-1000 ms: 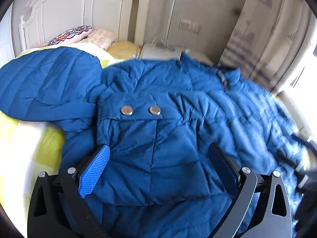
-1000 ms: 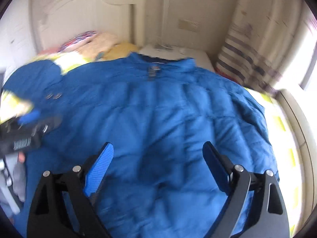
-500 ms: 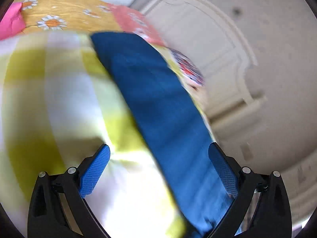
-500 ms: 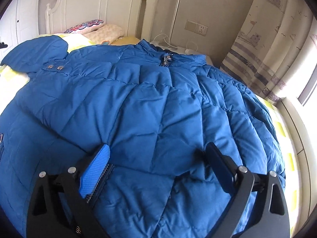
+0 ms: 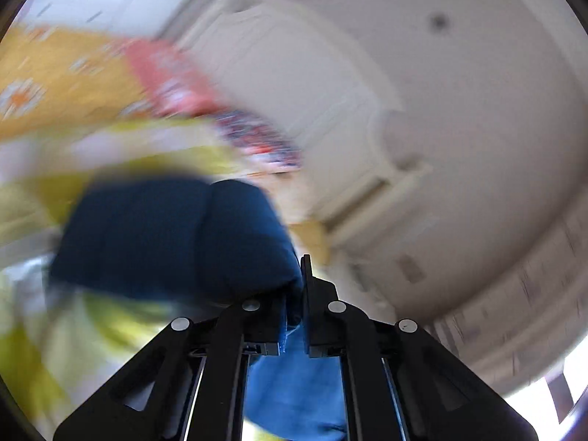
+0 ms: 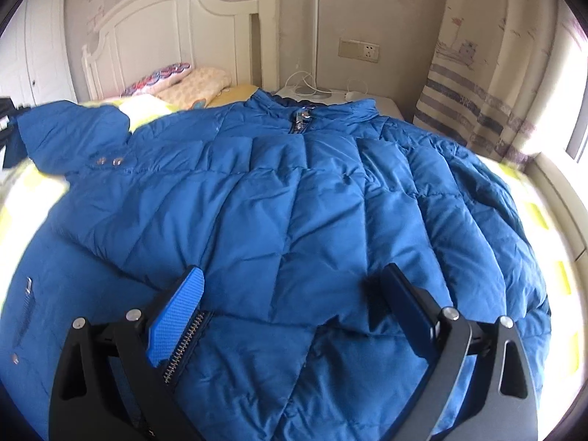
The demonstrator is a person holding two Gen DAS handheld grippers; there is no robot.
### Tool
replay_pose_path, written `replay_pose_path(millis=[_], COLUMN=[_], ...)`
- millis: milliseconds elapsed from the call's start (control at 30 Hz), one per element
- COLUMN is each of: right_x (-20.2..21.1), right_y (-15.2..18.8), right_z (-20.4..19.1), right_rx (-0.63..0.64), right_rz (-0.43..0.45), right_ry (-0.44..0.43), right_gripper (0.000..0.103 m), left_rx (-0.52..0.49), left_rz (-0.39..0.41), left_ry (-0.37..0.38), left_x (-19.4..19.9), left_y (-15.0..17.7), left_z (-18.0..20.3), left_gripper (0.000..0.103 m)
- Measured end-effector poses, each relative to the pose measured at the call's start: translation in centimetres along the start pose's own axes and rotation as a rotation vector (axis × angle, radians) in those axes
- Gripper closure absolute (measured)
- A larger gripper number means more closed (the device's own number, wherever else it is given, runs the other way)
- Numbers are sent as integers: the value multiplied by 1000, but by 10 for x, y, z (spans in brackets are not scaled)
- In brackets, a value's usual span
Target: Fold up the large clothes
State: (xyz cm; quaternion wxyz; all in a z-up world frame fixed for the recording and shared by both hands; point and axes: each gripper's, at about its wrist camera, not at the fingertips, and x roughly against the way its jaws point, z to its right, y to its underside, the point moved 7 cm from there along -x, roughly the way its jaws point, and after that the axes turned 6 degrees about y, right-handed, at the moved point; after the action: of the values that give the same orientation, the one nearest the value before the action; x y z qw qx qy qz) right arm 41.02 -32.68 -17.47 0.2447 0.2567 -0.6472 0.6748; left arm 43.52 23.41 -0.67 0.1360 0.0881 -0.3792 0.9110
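Observation:
A big blue quilted jacket (image 6: 294, 202) lies front up on the bed, zipped, its collar toward the headboard. Its left sleeve (image 6: 73, 128) stretches out to the left edge of the right wrist view. In the blurred, tilted left wrist view, my left gripper (image 5: 294, 286) is shut on the end of that sleeve (image 5: 172, 235), with blue fabric pinched between the pads. My right gripper (image 6: 294, 279) stands open low over the jacket's lower front, fingers wide, holding nothing. A zipper edge (image 6: 183, 345) runs beside its left finger.
The yellow checked bedsheet (image 6: 544, 220) shows around the jacket. Pillows (image 6: 176, 77) lie against the white headboard (image 6: 176, 25). A nightstand with a lamp and cables (image 6: 312, 90) stands behind the collar, a striped curtain (image 6: 477, 92) at the right. Orange flowered bedding (image 5: 55, 84) lies further left.
My left gripper swung away from the jacket's pocket to the sleeve end, rolled over, and went from wide open to shut on the sleeve. The right gripper has stayed open over the jacket front.

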Motion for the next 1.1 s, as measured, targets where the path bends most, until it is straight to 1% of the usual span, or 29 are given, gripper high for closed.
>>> replay_pose_path(millis=[33, 100, 133, 167, 200, 233, 267, 300, 367, 400, 433, 467, 500, 567, 600, 633, 733, 767, 800, 833, 867, 900, 933, 967, 1000, 1033, 1067, 1100], right_x=[6, 24, 38, 48, 61, 68, 76, 79, 78, 76, 74, 74, 74, 76, 76, 74, 75, 75, 74, 73, 71, 69, 66, 64, 62, 62, 62, 62], right_y=[-3, -9, -13, -15, -18, -17, -15, -13, -9, -6, -5, -3, -2, 0, 0, -1, 3, 5, 6, 7, 8, 9, 10, 9, 9, 8, 7, 6], right_z=[6, 24, 38, 50, 66, 77, 91, 102, 117, 123, 127, 130, 133, 137, 138, 138, 146, 149, 151, 155, 156, 158, 159, 158, 158, 156, 154, 152], right_rx=[-39, -152, -236, -297, -367, -406, -452, -491, -548, -573, -595, -610, -621, -636, -642, -646, -681, -697, -712, -729, -745, -756, -764, -762, -756, -744, -729, -715], right_rz=[36, 141, 215, 269, 336, 375, 412, 426, 422, 413, 407, 406, 406, 412, 414, 416, 425, 425, 425, 421, 416, 408, 395, 384, 378, 376, 375, 373], right_ry=[-1, -24, -42, -52, -51, -34, -9, 4, 30, 41, 45, 44, 44, 42, 41, 37, 42, 38, 34, 30, 25, 20, 13, 11, 11, 12, 13, 15], right_gripper=[12, 13, 13, 13, 11, 11, 11, 11, 11, 11, 11, 11, 11, 11, 11, 11, 11, 11, 11, 11, 11, 11, 11, 11, 11, 11, 11, 11], left_rx=[-78, -205, -262, -332, -377, -443, -493, -575, -755, -844, -916, -1059, -1164, -1437, -1480, -1498, -1446, -1417, -1395, -1373, -1321, -1293, -1278, -1298, -1339, -1392, -1388, -1323], left_rz=[-12, -57, -88, -136, -174, -237, -282, -342, -491, -559, -603, -642, -622, -496, -481, -480, -548, -578, -584, -578, -571, -567, -544, -483, -428, -371, -370, -417], left_ry=[53, 148, 192, 241, 265, 286, 290, 278, 211, 174, 145, 76, 30, -98, -109, -106, -50, -1, 46, 85, 157, 202, 234, 212, 149, 64, 45, 90], left_x=[-1, -5, -8, -14, -19, -28, -36, -45, -63, -70, -74, -78, -76, -74, -72, -72, -70, -65, -59, -47, -36, -23, -15, -8, 2, 3, 8, 10], left_y=[11, 40, 60, 91, 112, 147, 172, 212, 297, 337, 363, 404, 424, 451, 455, 456, 447, 441, 433, 435, 422, 415, 406, 391, 380, 370, 362, 355], left_z=[40, 104, 132, 166, 186, 208, 220, 235, 247, 245, 241, 235, 226, 230, 231, 234, 238, 242, 246, 254, 264, 272, 278, 282, 280, 278, 276, 275], left_gripper=[100, 100, 100, 100, 99, 99, 99, 99, 99, 99, 99, 97, 94, 94, 93, 93, 92, 92, 92, 92, 91, 88, 87, 87, 87, 87, 87, 87])
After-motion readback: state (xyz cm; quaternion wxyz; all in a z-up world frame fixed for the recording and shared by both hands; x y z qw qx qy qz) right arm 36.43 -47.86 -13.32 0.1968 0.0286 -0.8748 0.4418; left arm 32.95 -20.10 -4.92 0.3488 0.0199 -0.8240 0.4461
